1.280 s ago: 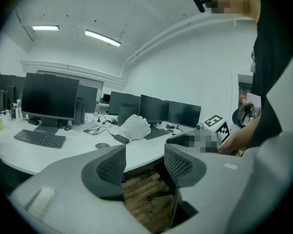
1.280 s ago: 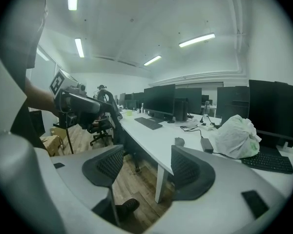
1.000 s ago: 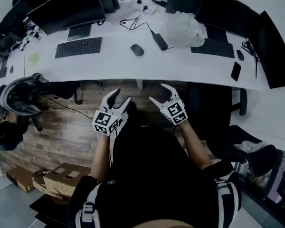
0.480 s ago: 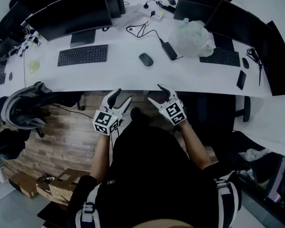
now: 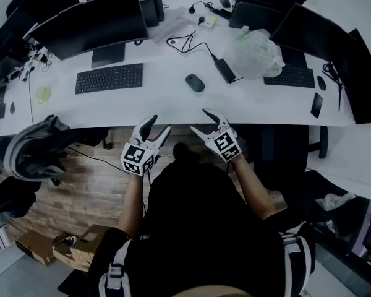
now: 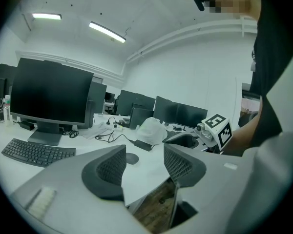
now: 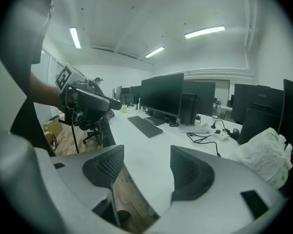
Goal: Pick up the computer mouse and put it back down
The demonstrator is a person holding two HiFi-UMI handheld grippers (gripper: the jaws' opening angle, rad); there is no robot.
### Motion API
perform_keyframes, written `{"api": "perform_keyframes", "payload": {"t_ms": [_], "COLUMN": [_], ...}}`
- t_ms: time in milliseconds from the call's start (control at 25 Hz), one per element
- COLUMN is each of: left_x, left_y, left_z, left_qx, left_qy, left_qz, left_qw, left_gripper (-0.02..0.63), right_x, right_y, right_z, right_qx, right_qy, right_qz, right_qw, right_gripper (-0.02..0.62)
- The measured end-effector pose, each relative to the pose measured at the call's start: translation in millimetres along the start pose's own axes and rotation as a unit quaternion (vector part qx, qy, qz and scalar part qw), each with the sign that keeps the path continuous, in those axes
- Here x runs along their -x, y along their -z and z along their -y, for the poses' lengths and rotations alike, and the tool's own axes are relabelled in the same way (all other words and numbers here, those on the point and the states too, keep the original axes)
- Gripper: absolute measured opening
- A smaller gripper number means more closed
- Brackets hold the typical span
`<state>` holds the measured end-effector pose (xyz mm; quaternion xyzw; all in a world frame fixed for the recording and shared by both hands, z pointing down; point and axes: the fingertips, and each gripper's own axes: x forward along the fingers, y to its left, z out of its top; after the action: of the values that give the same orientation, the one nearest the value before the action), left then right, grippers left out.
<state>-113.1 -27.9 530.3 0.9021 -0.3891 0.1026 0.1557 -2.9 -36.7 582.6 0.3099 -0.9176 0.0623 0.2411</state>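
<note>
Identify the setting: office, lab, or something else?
Most likely an open-plan office. A long white desk carries several black monitors, keyboards and a computer mouse, and strip lights run along the ceiling.

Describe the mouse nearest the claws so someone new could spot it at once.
Find the long white desk. Between the left keyboard and the black power brick by the plastic bag lies a dark oval mouse. It alone sits on bare desktop mid-desk; a second mouse hugs the end of the right keyboard.
</note>
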Motion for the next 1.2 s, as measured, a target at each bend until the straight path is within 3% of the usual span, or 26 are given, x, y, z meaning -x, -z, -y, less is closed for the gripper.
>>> {"api": "perform_keyframes", "payload": {"t_ms": [600, 840, 1200], "left_x": [0, -2, 13], "left_y": [2, -1, 6], "left_z": [-31, -22, -53], "left_qx": [0.001, -0.005, 0.027], "left_qy": [0.022, 0.031, -0.018], "left_qz": [-0.004, -0.005, 0.011], "left_qw": [0.9998, 0.9995, 0.9994], "left_gripper": [0.229, 0.229, 0.225], "right_x": [-24, -15, -32], "right_y": [-9, -3, -15], "right_z": [0, 12, 28], "right_qx": [0.002, -0.002, 0.023], "right_qy": [0.024, 0.030, 0.013], "right_qz": [-0.011, -0.023, -0.025], "right_qw": [1.000, 0.999, 0.999], "right_gripper": [0.285, 0.283, 0.281]}}
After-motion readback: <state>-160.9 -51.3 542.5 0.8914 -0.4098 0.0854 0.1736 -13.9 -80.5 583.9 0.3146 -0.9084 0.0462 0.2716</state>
